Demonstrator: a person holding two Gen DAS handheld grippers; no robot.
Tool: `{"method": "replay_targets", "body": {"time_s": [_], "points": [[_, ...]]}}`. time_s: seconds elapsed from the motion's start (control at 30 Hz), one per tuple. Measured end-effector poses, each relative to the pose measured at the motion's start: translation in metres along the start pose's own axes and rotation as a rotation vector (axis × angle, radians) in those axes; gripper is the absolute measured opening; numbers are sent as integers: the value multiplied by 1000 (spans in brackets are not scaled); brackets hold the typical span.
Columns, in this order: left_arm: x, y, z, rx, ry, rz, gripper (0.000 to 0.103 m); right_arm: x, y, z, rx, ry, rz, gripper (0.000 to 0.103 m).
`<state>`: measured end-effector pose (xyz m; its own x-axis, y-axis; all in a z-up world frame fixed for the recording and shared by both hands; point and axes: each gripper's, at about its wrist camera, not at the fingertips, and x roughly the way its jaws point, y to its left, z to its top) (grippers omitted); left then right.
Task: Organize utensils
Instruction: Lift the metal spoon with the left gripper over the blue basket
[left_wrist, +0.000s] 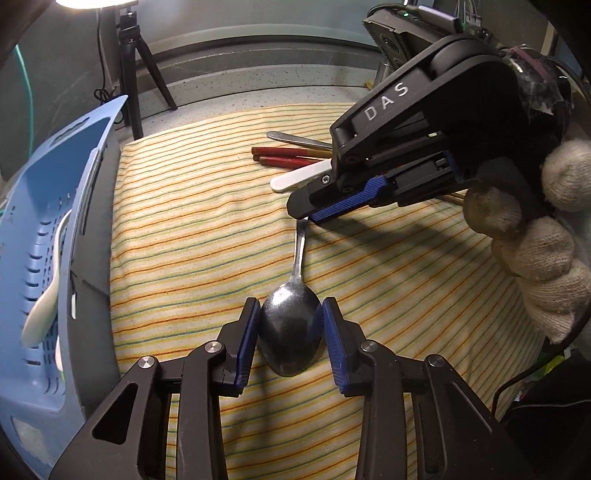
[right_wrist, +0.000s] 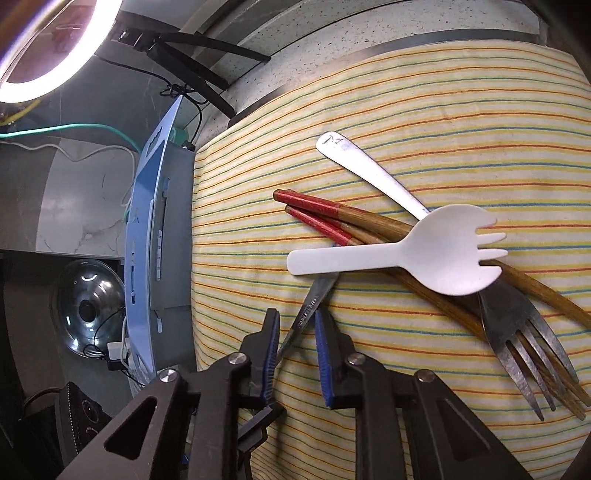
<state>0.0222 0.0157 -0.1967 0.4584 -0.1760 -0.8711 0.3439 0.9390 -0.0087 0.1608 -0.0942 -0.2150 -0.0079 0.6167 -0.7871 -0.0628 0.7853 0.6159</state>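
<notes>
A metal spoon (left_wrist: 290, 332) lies on the striped cloth (left_wrist: 184, 229). My left gripper (left_wrist: 290, 306) is shut on its bowl, a blue pad pressing each side. The right gripper (left_wrist: 304, 216), held by a gloved hand (left_wrist: 535, 240), comes down on the far end of the handle. In the right wrist view, my right gripper (right_wrist: 295, 350) has the spoon handle (right_wrist: 308, 314) running slantwise between its pads and touching both. Just beyond lie a white plastic spork (right_wrist: 424, 251), red-tipped wooden chopsticks (right_wrist: 332, 214) and a metal fork (right_wrist: 517, 325), piled across one another.
A blue slotted basket (left_wrist: 48, 221) stands at the cloth's left edge with a white plastic spoon (left_wrist: 44, 295) inside. A black tripod (left_wrist: 129, 74) stands behind it on the floor. A glass pot lid (right_wrist: 86, 306) lies below the table on the left.
</notes>
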Motion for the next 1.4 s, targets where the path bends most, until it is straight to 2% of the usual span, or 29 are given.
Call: {"method": "replay_targets", "body": {"time_s": [0.2,0.5,0.8,0.83,1.17,1.4], "points": [[-5,-3,-3,1,-3,-6,33,-3,-8,-5,45,0,32,5],[-15,-2,-14,-31,-16,-6,33,-7,1,-16,25,7,77,3],[-32,5,-15,-52,-55,9,33,-17,25,-17,-20,-1,111,2],[-34,6,-17,-98,-80,1,33,-17,28,-17,-28,-1,113,2],[-59,23,-21,-134,-127,34,33,-15,59,-14,-76,5,146,2],[-75,45,-18,-152,-161,66,33,-15,95,-4,-133,5,170,2]]}}
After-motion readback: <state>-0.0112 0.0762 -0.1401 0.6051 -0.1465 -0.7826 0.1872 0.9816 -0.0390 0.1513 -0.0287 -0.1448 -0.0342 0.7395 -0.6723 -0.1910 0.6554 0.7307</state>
